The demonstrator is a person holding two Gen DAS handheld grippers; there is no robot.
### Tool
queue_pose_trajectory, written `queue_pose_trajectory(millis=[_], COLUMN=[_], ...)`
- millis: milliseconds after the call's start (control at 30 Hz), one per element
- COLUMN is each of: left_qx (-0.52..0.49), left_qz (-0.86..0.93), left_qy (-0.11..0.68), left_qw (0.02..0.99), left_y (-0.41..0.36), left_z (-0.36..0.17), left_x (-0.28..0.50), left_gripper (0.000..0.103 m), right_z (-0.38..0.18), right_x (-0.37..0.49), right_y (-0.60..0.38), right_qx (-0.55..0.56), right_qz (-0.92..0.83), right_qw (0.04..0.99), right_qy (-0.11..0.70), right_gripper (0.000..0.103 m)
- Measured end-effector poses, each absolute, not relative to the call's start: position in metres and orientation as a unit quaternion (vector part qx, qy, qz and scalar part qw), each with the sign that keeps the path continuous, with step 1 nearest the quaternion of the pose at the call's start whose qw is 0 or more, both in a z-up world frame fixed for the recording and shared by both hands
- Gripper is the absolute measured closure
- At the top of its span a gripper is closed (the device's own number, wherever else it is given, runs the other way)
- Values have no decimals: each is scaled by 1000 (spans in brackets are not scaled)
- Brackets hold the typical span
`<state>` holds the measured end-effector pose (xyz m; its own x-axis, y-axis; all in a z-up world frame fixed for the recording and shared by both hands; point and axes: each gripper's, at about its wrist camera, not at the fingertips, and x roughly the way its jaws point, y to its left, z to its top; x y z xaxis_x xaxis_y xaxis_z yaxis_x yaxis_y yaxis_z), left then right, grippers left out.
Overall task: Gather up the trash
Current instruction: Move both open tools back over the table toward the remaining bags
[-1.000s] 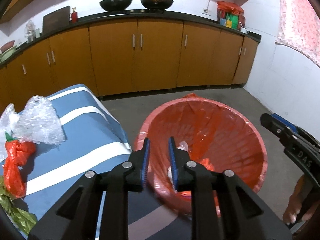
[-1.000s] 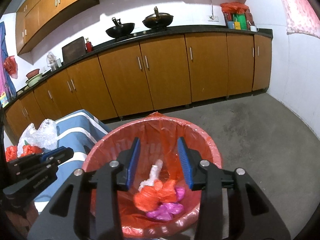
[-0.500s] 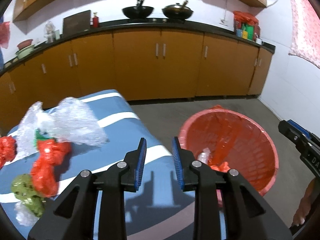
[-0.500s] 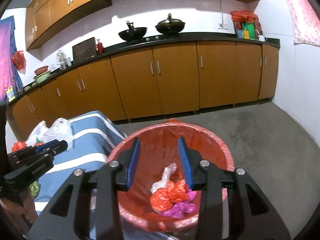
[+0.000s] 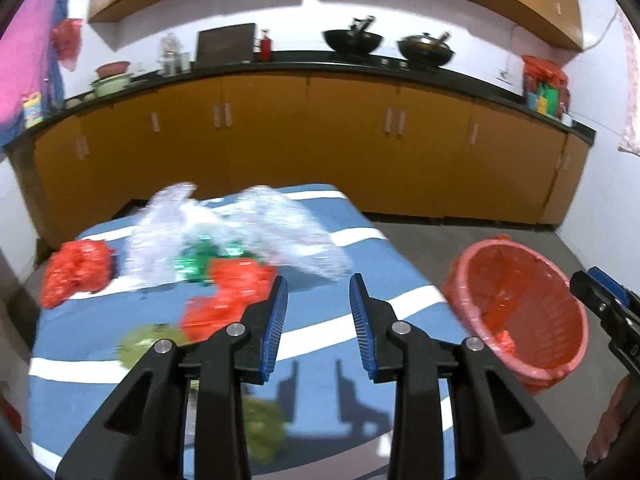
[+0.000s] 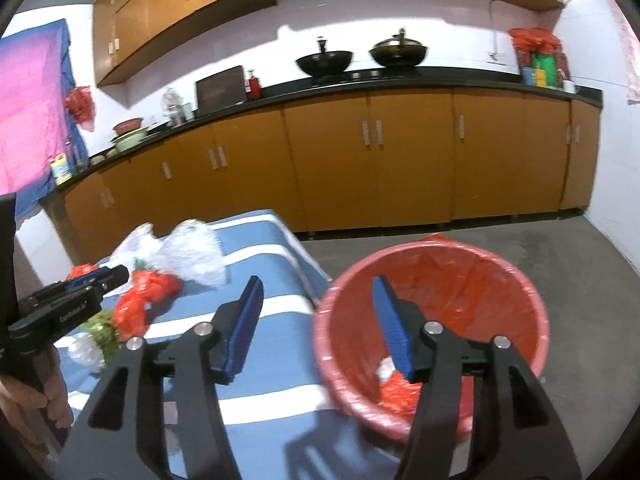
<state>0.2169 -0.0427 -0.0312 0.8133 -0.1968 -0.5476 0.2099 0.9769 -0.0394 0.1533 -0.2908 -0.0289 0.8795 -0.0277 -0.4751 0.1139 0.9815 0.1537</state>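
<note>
left wrist view: left gripper (image 5: 318, 314) jaws opening, nothing between them
surface: blue striped table (image 5: 360, 240) carrying clear plastic (image 5: 280, 224) and red bags (image 5: 236, 292)
right wrist view: right gripper (image 6: 316, 322) jaws opening, empty
bin: red-lined trash basket (image 6: 520, 280) on the floor beside the table, scraps inside
room: orange cabinets (image 6: 400, 160), woks (image 6: 324, 60) on the counter

Crumpled red, clear and green plastic scraps (image 5: 224, 276) lie on the striped table, beside the red-lined bin (image 6: 432, 320).
</note>
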Motion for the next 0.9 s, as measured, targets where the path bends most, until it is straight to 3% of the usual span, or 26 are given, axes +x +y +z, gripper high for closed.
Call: queue_pose_trajectory(millis=[133,300,900], left_qx=[11,-1,-24], left_qz=[-80,-50,24], left_qy=[282,281,285], left_qw=[956,958,958], left_y=[-15,23,110], left_z=[-31,-30,-40], left_x=[211,205,186], left_gripper=[69,68,63], right_z=[-28,-21,-16], right_x=[155,155,158], right_y=[-264,-233,-150], right_qx=[89,92,99], right_qz=[-12,5,85], right_qw=[966,969,964], right_qy=[242,228,232], right_gripper=[33,7,4])
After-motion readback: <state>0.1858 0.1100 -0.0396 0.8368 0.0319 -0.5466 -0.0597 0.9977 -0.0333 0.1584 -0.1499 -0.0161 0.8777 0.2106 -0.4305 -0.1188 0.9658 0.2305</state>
